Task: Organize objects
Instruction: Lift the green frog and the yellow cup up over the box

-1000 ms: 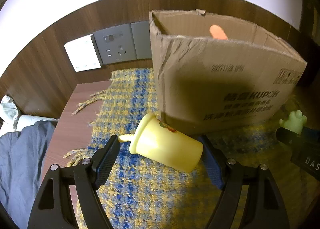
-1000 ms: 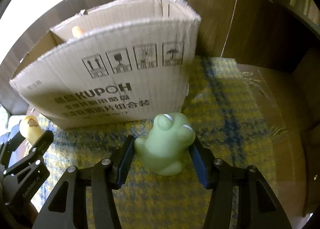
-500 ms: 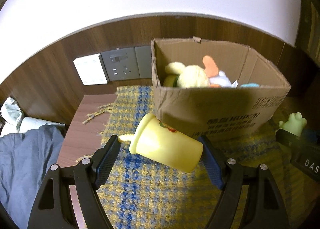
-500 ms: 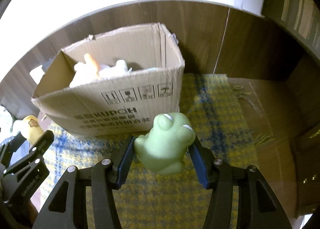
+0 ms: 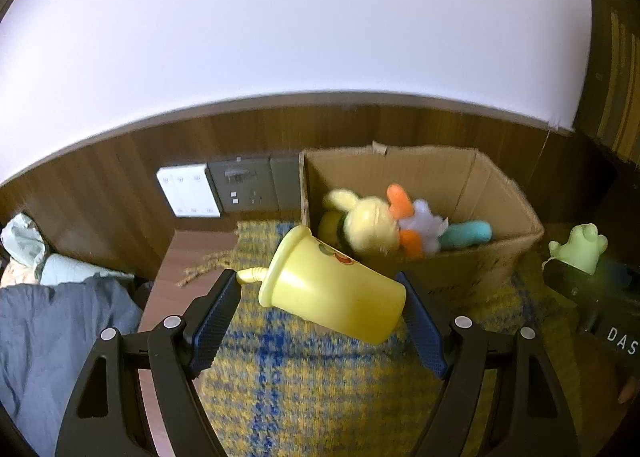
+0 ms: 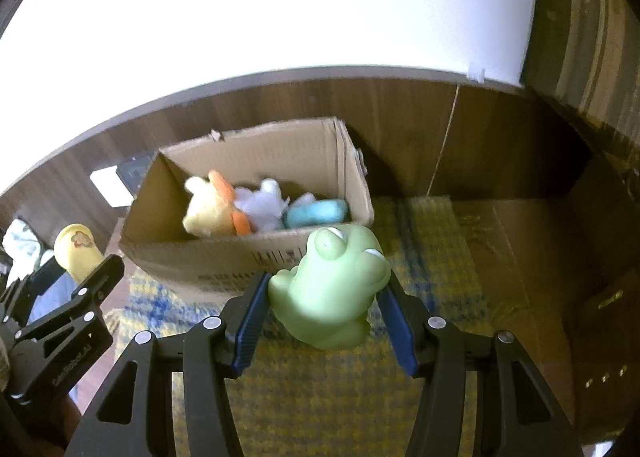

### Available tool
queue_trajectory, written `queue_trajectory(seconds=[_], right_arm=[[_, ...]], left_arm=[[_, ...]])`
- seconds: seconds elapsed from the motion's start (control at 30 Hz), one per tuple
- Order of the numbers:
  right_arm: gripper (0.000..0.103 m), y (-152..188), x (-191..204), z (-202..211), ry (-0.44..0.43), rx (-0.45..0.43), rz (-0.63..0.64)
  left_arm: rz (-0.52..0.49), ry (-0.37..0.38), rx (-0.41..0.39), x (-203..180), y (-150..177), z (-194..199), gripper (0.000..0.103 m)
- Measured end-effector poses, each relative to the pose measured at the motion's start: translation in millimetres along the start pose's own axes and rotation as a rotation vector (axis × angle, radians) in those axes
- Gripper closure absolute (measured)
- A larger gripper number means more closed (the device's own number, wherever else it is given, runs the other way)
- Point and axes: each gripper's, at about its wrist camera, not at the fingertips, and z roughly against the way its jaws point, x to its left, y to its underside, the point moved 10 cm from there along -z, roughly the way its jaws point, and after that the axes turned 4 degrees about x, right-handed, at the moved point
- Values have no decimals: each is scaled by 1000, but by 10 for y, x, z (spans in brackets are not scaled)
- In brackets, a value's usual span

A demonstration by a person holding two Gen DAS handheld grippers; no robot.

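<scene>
Yellow cup (image 5: 332, 289) gripped, green frog (image 6: 334, 289) gripped

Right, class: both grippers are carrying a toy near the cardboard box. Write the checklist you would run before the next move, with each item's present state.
1. Left gripper grips yellow cup: ok.
2. Right gripper grips green frog: ok.
3. Cardboard box open on top: ok.
4. Room left in box beside the plush toys: ok.
5. Toys already above the box opening: not ok, both are in front of it.
6. Cup empty: cannot tell.
</scene>
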Motion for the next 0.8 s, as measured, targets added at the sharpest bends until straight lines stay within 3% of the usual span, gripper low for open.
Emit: queue_trajectory(seconds=[0.37, 0.8], right_arm=[[48, -433, 70, 137, -17, -46, 22], [48, -825, 140, -25, -27, -39, 53]], left_arm=[[-13, 17, -44, -78, -460, 106, 24], [-40, 25, -32, -200, -828, -94, 24]])
